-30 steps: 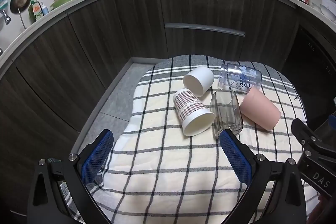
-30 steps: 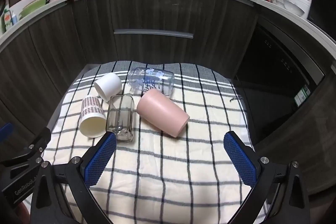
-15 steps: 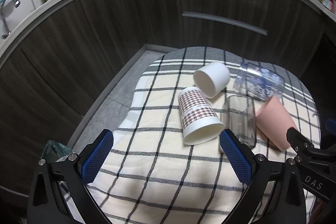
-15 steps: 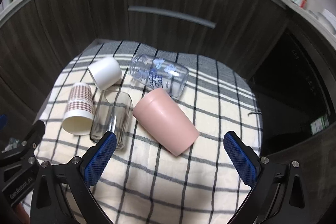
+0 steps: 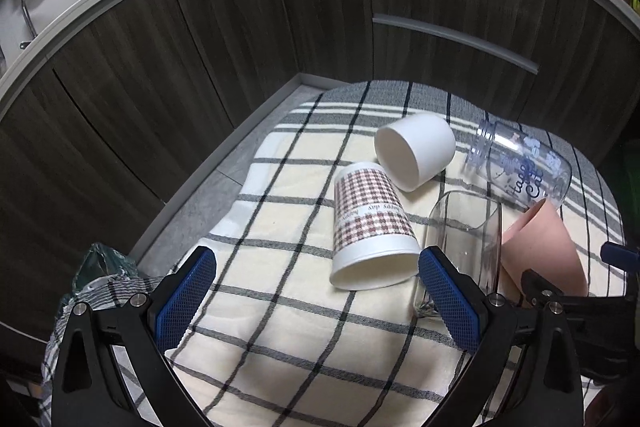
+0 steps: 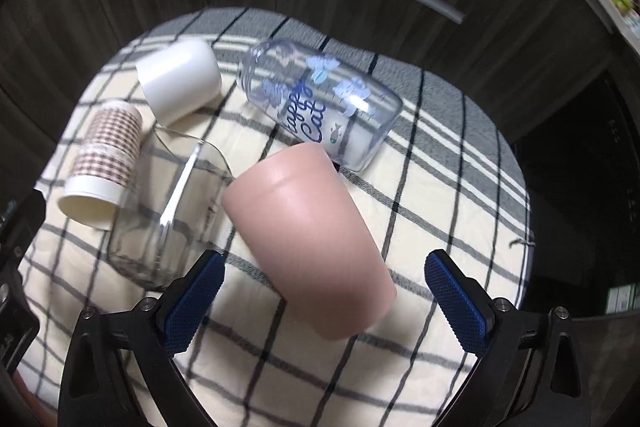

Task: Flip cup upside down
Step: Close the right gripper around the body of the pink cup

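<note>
Several cups lie on their sides on a checked cloth. A plaid paper cup lies with its mouth toward me, just ahead of my open left gripper. A clear square glass touches its right side. A white cup lies behind. A pink cup lies between the fingers of my open right gripper, its mouth toward me. A clear printed jar lies behind it. The plaid cup, glass and white cup show at left.
Dark wood cabinets with a bar handle curve behind the cloth. The cloth's edge drops off at the left and at the right. A green bag lies low left.
Both grippers have moved forward and down toward the cups. The right gripper now straddles the pink cup; the left one has closed in on the plaid cup. The cups have not moved.
</note>
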